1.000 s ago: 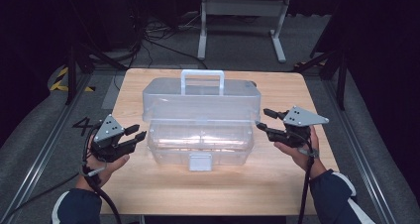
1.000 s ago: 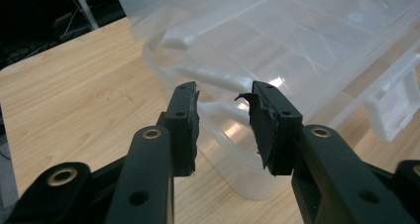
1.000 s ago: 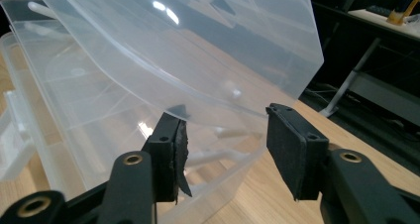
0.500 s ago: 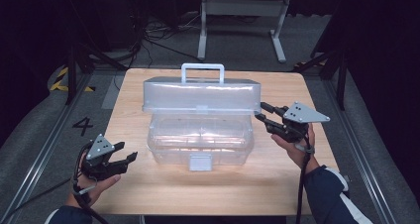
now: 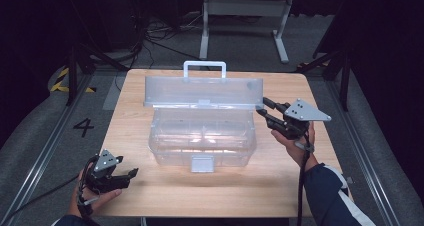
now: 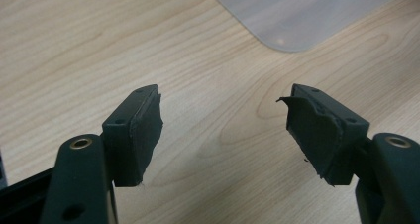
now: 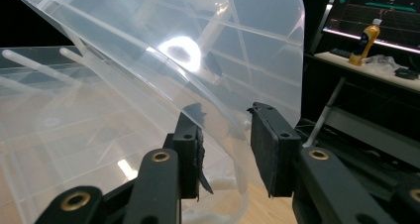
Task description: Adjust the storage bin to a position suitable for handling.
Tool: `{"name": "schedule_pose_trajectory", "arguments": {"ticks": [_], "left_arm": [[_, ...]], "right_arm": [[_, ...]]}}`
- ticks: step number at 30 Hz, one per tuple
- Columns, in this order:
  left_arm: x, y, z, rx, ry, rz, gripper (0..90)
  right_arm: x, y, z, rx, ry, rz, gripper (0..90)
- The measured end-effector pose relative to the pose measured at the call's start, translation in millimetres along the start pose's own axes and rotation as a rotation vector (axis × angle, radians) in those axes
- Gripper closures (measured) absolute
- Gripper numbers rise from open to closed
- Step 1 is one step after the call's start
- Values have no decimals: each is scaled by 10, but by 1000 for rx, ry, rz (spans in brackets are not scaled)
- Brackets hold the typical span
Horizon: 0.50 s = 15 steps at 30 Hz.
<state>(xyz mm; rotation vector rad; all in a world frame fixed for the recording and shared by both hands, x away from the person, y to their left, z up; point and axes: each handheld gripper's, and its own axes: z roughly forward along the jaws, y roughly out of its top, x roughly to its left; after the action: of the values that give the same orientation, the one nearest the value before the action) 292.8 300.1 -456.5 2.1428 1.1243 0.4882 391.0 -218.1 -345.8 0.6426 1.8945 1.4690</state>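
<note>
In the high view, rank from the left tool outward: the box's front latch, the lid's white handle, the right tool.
From the left tool:
1. Grey front latch of the clear plastic box, at its near wall.
2. White handle on the raised lid, far side.
3. Right tool, at the lid's right corner.

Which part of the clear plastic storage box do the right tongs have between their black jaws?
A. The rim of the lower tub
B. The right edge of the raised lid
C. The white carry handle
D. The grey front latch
B: in the right gripper view the right tongs straddle the edge of the raised clear lid, and in the high view they sit at the lid's right end.
</note>
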Motion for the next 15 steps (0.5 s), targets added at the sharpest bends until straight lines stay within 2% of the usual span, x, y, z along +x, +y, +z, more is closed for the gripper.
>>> {"name": "schedule_pose_trajectory", "arguments": {"ticks": [5,6,7,11,14,15], "left_arm": [[13,-37,68,21,-4,-1,294],[11,-41,77,29,-5,2,293],[7,-46,90,31,-9,-1,293],[-12,-55,147,47,-16,18,293],[-23,-65,183,58,-23,36,293],[-25,-68,187,57,-29,31,287]], "right_arm": [[0,36,30,-10,-35,1,684],[10,56,54,-19,-66,5,696],[10,56,54,-19,-66,5,696],[53,91,113,-21,-140,4,725],[60,118,153,-15,-182,-24,747],[58,128,168,-12,-196,-34,753]]}}
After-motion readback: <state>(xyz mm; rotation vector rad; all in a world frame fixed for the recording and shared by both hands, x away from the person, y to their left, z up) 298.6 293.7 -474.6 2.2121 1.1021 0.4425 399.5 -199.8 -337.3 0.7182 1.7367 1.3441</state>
